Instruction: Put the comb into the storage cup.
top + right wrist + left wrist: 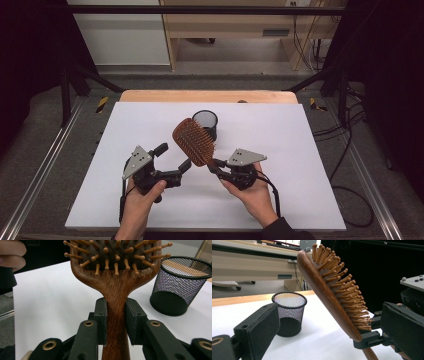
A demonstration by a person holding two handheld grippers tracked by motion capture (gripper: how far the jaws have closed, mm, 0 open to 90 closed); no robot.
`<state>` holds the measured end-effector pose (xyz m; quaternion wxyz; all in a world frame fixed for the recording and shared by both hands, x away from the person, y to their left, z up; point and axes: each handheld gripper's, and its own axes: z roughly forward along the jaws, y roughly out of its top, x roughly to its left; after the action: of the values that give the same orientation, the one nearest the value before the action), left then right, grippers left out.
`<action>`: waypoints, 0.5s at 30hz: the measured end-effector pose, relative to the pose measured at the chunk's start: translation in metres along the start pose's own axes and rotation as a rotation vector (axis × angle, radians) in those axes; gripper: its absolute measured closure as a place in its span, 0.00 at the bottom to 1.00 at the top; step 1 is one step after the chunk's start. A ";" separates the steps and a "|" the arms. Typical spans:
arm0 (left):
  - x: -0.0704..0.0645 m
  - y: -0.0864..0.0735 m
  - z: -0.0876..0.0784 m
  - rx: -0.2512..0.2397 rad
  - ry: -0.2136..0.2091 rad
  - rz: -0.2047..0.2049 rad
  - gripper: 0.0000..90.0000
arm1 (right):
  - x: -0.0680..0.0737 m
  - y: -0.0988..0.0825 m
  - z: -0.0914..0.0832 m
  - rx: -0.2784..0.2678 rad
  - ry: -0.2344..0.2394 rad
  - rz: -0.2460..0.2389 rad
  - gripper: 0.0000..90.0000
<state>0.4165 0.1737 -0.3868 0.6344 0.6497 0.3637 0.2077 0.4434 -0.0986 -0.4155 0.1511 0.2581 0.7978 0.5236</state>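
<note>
Left gripper (176,159): I see its jaws spread wide with nothing pressed between them; one jaw tip lies just beside the lower edge of the brush head, and whether it touches I cannot tell.
Left margin: from my left gripper out to the left edge of the white sheet (120,130) I have bare room.
Hairbrush (194,141): it is wooden, held up off the sheet, tilted with its head leaning back and to the left, pins facing the right side of the table.
Brush in the left gripper view: the rounded wooden back (325,293) runs diagonally between my open jaws, clear of both pads.
Mesh cup (205,123): it is black, upright, standing on the sheet just behind the brush head, mouth open upward.
Right gripper (214,165): I have it clamped on the brush neck; both pads press the wood just below the head (116,307).
Right margin: beyond my right hand (255,192) the sheet runs bare to its right edge.
Near edge: both forearms cross the front edge of the sheet.
</note>
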 end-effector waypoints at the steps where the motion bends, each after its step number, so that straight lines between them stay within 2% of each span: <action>1: 0.000 0.000 0.000 -0.004 -0.001 -0.003 0.03 | 0.000 0.000 0.000 -0.001 0.001 0.001 0.81; 15: 0.000 0.002 -0.002 -0.040 -0.007 -0.073 0.03 | 0.012 0.002 0.004 -0.011 0.014 -0.021 0.81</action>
<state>0.4151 0.1752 -0.3845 0.6558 0.6237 0.3808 0.1894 0.4362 -0.0882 -0.4146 0.1523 0.2451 0.7987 0.5280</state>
